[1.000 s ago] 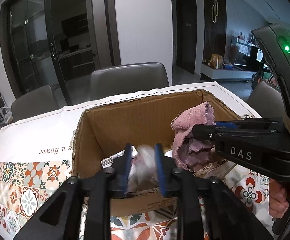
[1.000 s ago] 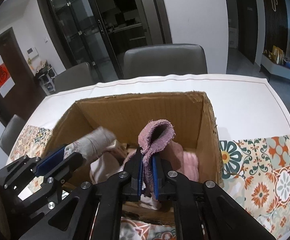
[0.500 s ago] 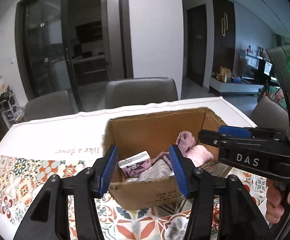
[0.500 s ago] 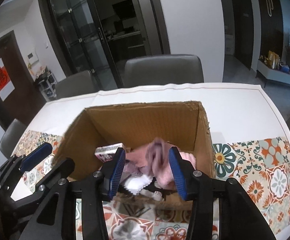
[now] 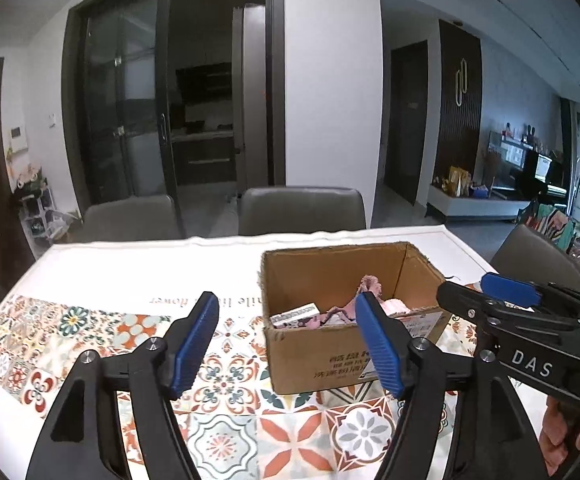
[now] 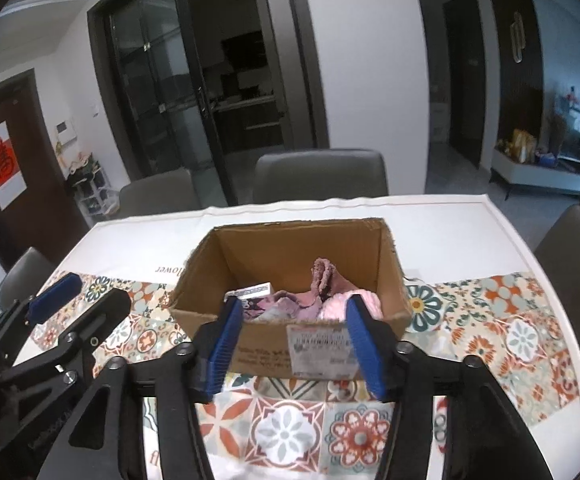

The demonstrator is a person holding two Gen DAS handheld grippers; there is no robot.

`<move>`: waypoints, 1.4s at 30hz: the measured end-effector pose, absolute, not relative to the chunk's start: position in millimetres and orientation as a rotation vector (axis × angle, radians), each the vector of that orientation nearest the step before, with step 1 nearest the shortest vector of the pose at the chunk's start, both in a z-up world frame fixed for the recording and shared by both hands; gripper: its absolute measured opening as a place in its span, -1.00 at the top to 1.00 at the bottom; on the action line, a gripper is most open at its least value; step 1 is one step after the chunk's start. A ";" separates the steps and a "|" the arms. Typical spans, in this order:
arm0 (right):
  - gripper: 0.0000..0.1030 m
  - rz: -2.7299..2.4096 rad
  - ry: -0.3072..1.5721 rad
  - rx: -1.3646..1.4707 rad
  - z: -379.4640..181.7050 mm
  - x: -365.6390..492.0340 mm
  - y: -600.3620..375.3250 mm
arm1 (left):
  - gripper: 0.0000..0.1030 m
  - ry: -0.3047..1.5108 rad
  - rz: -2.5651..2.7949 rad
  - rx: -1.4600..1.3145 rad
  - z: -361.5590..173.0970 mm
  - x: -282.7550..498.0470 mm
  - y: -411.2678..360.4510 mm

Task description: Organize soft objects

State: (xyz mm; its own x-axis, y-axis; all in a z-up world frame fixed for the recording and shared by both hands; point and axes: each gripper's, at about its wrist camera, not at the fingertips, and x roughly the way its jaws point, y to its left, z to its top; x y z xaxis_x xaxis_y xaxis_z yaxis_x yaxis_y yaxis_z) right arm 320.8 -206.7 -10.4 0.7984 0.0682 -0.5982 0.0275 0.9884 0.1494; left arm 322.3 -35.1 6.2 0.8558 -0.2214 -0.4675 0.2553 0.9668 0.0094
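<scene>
A: Where is the box?

B: The cardboard box sits on the table, on a tablecloth that is white at the far side and tiled with orange, teal and red flower patterns at the near side. Its top is open and a printed label is stuck on the near wall.

A: And the soft things?

B: They lie inside the box. A dusty pink cloth stands up in a fold near the middle, a paler pink fluffy piece lies to its right against the near wall, and a patterned pink and grey piece lies to its left. A small flat printed packet leans at the left side among them.

A: What about the right gripper?

B: The right gripper is held on the near side of the box, its blue-padded fingers spread wide apart and holding nothing. Through the gap you see the label on the box.

A: And the left one?

B: The left gripper is also spread wide and holds nothing. It hangs near and to the left of the box; its right finger overlaps the box's near wall in the left view. I cannot tell whether it touches.

A: Anything else around?

B: Grey chairs stand at the far edge of the table, with dark glass doors behind them.
</scene>
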 end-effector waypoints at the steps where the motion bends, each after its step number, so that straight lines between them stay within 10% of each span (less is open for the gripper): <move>1: -0.12 0.015 0.636 0.153 -7.4 313.3 -203.8 | -0.39 0.471 -0.252 0.075 9.3 315.2 -30.8; 13: -0.20 -0.096 0.577 0.166 10.2 239.0 -171.7 | -0.80 0.408 -0.280 0.110 27.8 260.4 2.2; 42: -0.28 -0.096 0.531 0.139 36.3 116.0 -188.7 | -0.88 0.361 -0.175 0.080 47.8 133.4 -18.1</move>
